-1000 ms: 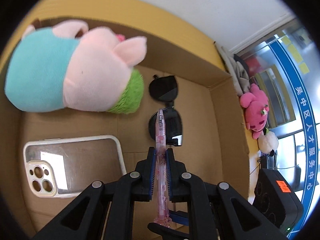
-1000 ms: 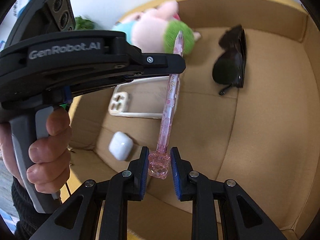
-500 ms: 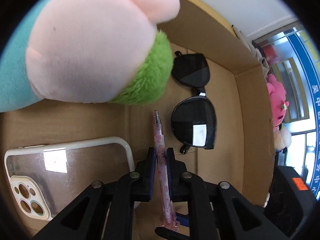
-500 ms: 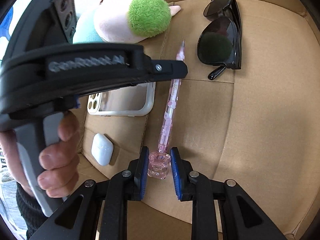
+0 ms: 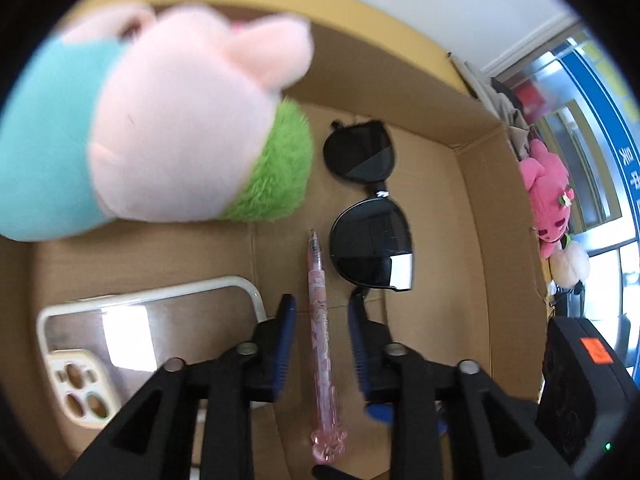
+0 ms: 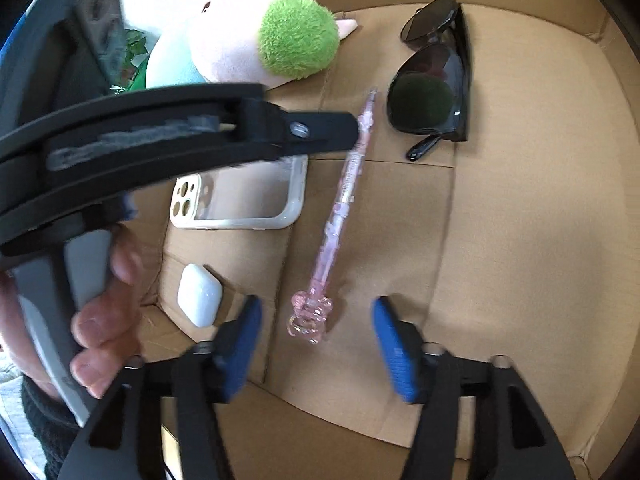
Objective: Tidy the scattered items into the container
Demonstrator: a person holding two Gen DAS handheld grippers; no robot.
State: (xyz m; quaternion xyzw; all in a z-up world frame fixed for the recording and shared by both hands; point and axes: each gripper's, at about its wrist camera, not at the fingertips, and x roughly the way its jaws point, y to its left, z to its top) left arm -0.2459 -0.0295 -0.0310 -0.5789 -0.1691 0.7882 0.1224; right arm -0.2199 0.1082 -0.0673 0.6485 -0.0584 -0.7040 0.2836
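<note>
A pink translucent pen (image 5: 322, 344) lies on the floor of the cardboard box (image 5: 472, 240); it also shows in the right wrist view (image 6: 340, 216). My left gripper (image 5: 322, 312) is open, its blue pads on either side of the pen without touching it. My right gripper (image 6: 316, 328) is open wide around the pen's charm end. In the box lie black sunglasses (image 5: 370, 220), a clear phone case (image 5: 136, 332), a pink, teal and green plush toy (image 5: 160, 144) and a white earbud case (image 6: 199, 294).
The box walls (image 6: 560, 20) rise around the items. Outside the box at the right, a pink plush (image 5: 550, 196) and a white plush (image 5: 570, 266) hang by a window. The person's hand (image 6: 100, 320) holds the left gripper's handle.
Both grippers have opened and let go of the pen, which now lies on the box floor. The left gripper has pulled back a little.
</note>
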